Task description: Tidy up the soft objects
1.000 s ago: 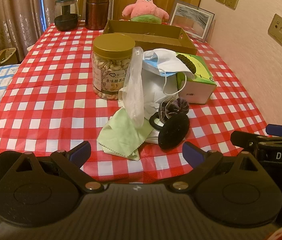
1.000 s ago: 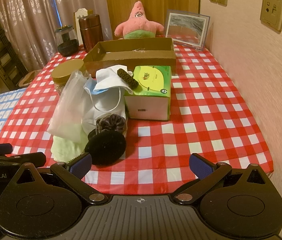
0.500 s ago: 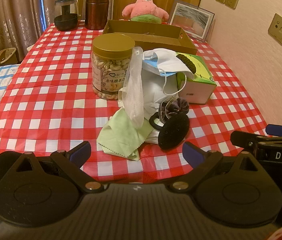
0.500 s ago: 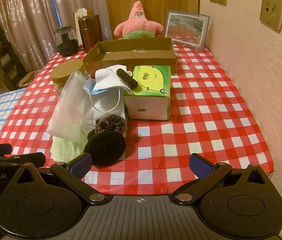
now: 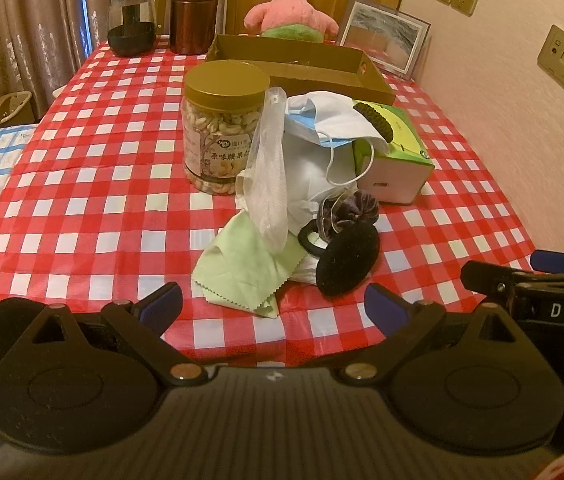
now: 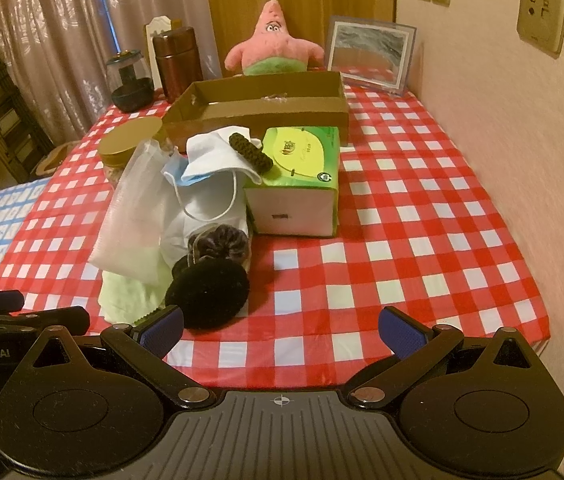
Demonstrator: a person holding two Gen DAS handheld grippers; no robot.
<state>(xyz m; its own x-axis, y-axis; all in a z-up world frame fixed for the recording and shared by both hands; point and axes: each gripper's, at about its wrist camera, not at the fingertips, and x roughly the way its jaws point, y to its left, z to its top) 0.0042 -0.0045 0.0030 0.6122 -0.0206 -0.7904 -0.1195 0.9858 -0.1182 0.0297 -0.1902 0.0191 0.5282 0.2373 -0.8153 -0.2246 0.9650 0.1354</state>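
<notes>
Soft pile sits mid-frame in both views, on the red checked tablecloth (image 5: 81,208), same spot as 1.0 s and 0.5 s ago. No item in it has shifted.

Pile contents, near to far:
- black puff (image 5: 348,260) at the near edge, just ahead of the left gripper's right fingertip; in the right wrist view (image 6: 207,294) it is beside that gripper's left fingertip
- dark scrunchie (image 5: 352,208) touching the puff from behind
- green cloth (image 5: 241,268) flat on the table, lower left of the pile
- mesh bag (image 5: 267,184) draped upright over the white stuff in the pile
- face masks (image 5: 330,120) on top, ear loop hanging down
- braided band (image 5: 374,122) lying across the masks and onto the tissue box (image 5: 396,160)

Around it: nut jar (image 5: 221,124) touching the pile on its left, cardboard tray (image 5: 302,68) behind it, pink plush star (image 5: 292,6) past the tray at upper centre, picture frame (image 5: 384,38) leaning at the wall, upper right.

Left gripper (image 5: 273,306): fingers spread wide, nothing between them, hovering short of the table edge. Unchanged from the earlier frames.
Right gripper (image 6: 279,330): fingers also spread wide, holding nothing, same pose as before. Each gripper shows at the edge of the other's view.
</notes>
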